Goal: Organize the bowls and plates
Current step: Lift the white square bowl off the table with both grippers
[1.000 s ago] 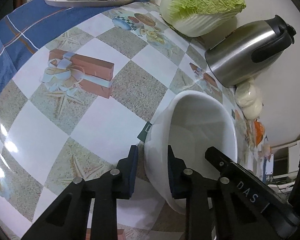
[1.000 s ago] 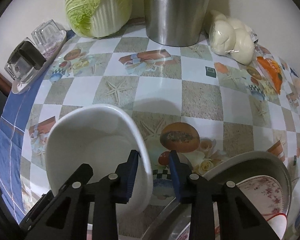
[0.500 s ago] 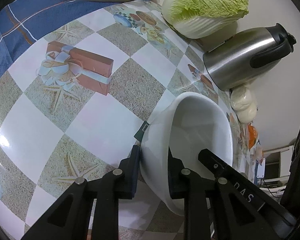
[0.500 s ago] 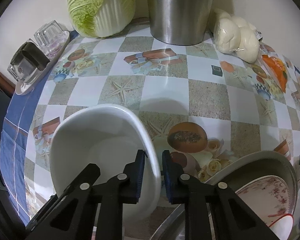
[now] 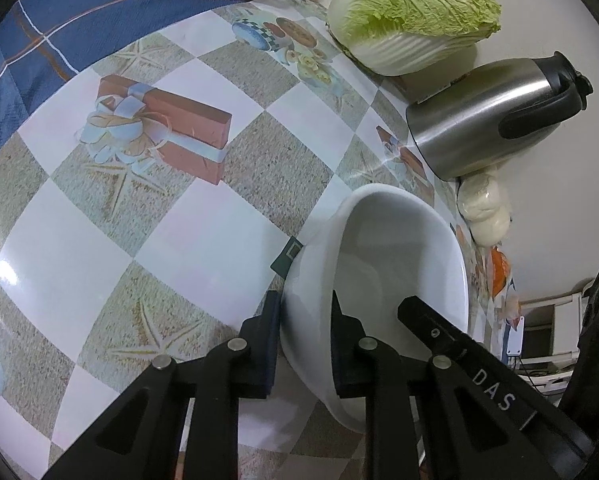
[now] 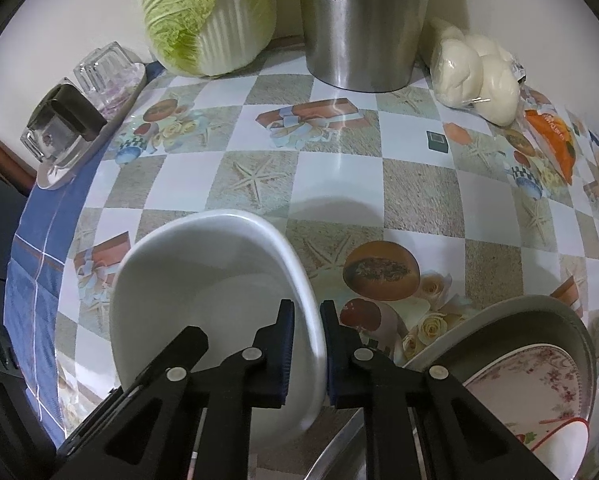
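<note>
Near the front edge of the table (image 6: pixel 339 184), a white bowl (image 6: pixel 203 280) is gripped at two places on its rim. Right gripper (image 6: pixel 306 354): fingers (image 6: pixel 285 348) have just been closing and now clamp the bowl's right rim, one pad inside, one outside. Left gripper (image 5: pixel 304 346): fingers (image 5: pixel 270 344) narrow, clamped on the bowl (image 5: pixel 395 264) wall at its left rim, one pad inside, one outside. The bowl is tilted; whether its base touches the table cannot be told.

Right of the bowl: a metal basin (image 6: pixel 539 320) holding a floral plate (image 6: pixel 539 384). Along the far edge: cabbage (image 6: pixel 207 12), steel kettle (image 6: pixel 363 28), bagged buns (image 6: pixel 475 72). At the far left corner: tray with glasses (image 6: pixel 75 120).

Versus a second ago: the right fingers stood apart astride the rim; now they pinch it. Bowl position nearly unchanged.
</note>
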Available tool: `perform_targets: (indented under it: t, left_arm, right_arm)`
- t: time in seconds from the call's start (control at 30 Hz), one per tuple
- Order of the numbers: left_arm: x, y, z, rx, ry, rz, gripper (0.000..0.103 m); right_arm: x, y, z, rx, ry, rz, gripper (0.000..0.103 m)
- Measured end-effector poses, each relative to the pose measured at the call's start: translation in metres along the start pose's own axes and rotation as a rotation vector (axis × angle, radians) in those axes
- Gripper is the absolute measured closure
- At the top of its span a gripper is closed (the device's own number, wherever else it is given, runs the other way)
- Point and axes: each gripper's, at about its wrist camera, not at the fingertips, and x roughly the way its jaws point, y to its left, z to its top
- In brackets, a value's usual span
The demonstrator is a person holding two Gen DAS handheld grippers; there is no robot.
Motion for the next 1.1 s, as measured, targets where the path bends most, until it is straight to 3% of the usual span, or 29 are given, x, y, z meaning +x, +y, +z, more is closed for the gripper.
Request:
perform_targets:
  t: [0.3, 0.7, 1.1]
  left_arm:
    - [-0.012, -0.015, -0.004, 0.025, -0.010, -0.010, 0.082]
    - [-0.061, -0.059, -0.016, 0.116, -0.098, -0.054, 0.082]
    - [-0.101, -0.098, -0.046, 0.222, -0.146, -0.066, 0.082]
  right_arm:
    - [-0.021, -0.005, 0.000, 0.010, -0.029, 0.014, 0.088]
    - [-0.082, -0.022, -0.005, 0.026, -0.123, 0.054, 0.088]
    - [-0.140, -0.056, -0.034, 0.081, -0.171, 0.103, 0.088]
